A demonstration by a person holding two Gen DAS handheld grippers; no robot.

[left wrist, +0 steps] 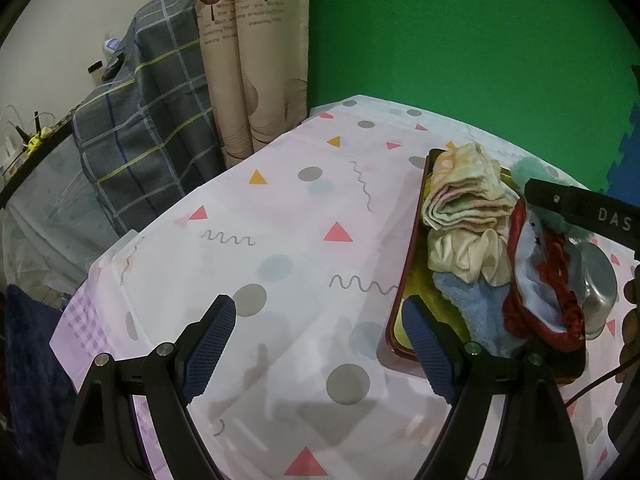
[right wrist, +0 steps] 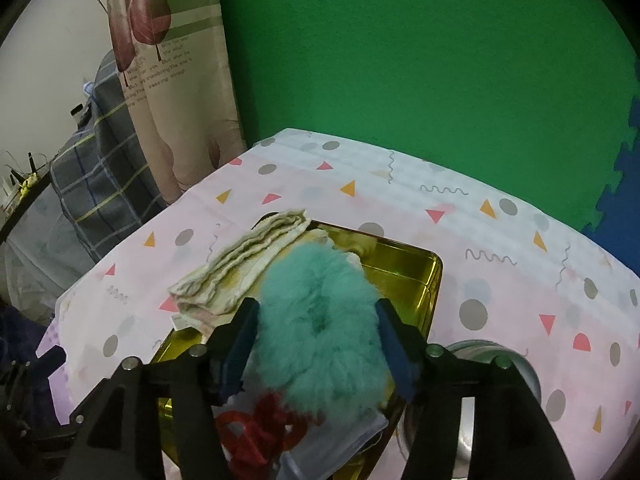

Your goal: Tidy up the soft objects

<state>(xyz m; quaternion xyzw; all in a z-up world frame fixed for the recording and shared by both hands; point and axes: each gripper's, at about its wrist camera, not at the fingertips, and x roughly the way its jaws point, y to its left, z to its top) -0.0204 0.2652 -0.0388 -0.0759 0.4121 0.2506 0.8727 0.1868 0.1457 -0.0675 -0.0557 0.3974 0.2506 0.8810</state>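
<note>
We take the gold tin tray (right wrist: 404, 264) as our landmark; it sits on the tabletop (left wrist: 280, 248), which is covered by a pale patterned cloth.

Right hand-held gripper (right wrist: 316, 344): its fingers are spread about as wide as a fluffy teal scrunchie (right wrist: 316, 320), which sits between the two blue pads. The fur hides the contact faces, so we cannot tell how firmly the pads bear on it. The scrunchie is over the near half of the tray. In the left wrist view only a tuft of it shows behind the right gripper's black body.

Left hand-held gripper (left wrist: 320, 344): jaws wide apart, nothing between them. It is over bare cloth just beside the tray's left rim; its right finger overlaps the tray's near-left corner in that view.

In the tray, as seen from the left wrist:
- folded pale towel (left wrist: 464, 192) at the far end, its far edge overhanging the rim
- cream scrunchie (left wrist: 468, 256) just nearer than the towel
- light blue cloth (left wrist: 472, 308) at the near-left
- red-trimmed pale blue fabric (left wrist: 536, 280) at the near-right, heaped; we cannot tell what kind of item it is

A metal bowl (left wrist: 596, 280) stands just right of the tray, partly hidden by fabric and gripper. From the right wrist only its rim shows.
</note>
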